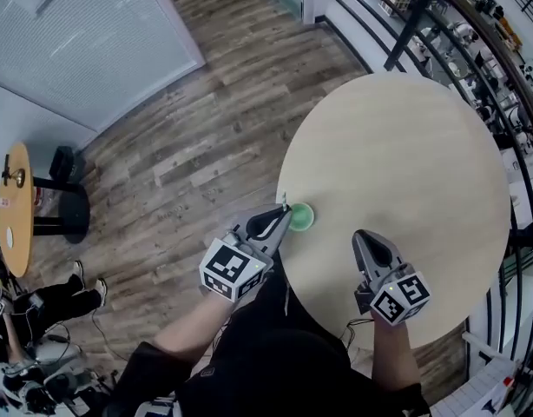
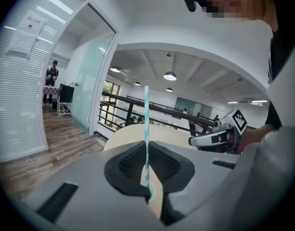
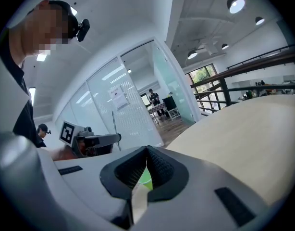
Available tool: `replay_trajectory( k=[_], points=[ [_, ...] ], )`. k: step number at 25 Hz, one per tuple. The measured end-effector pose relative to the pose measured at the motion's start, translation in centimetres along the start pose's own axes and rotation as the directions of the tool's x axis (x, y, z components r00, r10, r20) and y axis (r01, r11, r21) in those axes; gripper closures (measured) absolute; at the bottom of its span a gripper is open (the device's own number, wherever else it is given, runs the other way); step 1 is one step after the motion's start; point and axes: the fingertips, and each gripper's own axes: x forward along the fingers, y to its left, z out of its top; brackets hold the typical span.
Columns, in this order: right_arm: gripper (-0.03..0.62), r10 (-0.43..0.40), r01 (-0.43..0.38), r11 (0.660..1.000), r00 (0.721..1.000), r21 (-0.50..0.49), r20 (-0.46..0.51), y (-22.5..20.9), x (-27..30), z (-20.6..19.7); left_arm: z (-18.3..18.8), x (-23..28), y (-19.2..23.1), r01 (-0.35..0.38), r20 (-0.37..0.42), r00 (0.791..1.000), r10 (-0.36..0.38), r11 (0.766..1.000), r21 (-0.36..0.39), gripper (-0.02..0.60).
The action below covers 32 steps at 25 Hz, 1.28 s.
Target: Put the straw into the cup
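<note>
A green cup [image 1: 301, 216] stands on the round pale wooden table [image 1: 405, 172], close to its left edge. My left gripper [image 1: 286, 210] is right beside the cup, on its left, shut on a blue-and-white striped straw [image 2: 146, 124] that stands upright between the pads. In the head view the straw's top [image 1: 285, 198] shows as a thin line above the cup's rim. My right gripper [image 1: 360, 235] hovers over the table's near edge, to the right of the cup and apart from it. It is shut on nothing; the cup [image 3: 145, 178] shows green through the slit below its tips.
A small round side table [image 1: 15, 207] on a black base stands on the wood floor at far left, with a seated person's legs [image 1: 49, 298] below it. A dark railing [image 1: 475, 68] curves behind the table. A glass partition [image 1: 84, 33] is at the upper left.
</note>
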Motion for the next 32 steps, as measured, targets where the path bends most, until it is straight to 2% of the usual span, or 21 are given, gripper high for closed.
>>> replay_trajectory(
  k=[21, 32],
  points=[
    [0.572, 0.043, -0.039, 0.998, 0.996, 0.041, -0.078, -2.4, 1.9, -4.6, -8.2, 6.5, 1.9, -0.028, -0.093, 0.995, 0.025, 0.999, -0.037, 0.563],
    [0.572, 0.042, -0.039, 0.998, 0.996, 0.042, -0.081, -2.4, 1.4, -4.8, -9.4, 7.4, 1.9, -0.034, -0.128, 0.991, 0.031, 0.999, -0.021, 0.563]
  ],
)
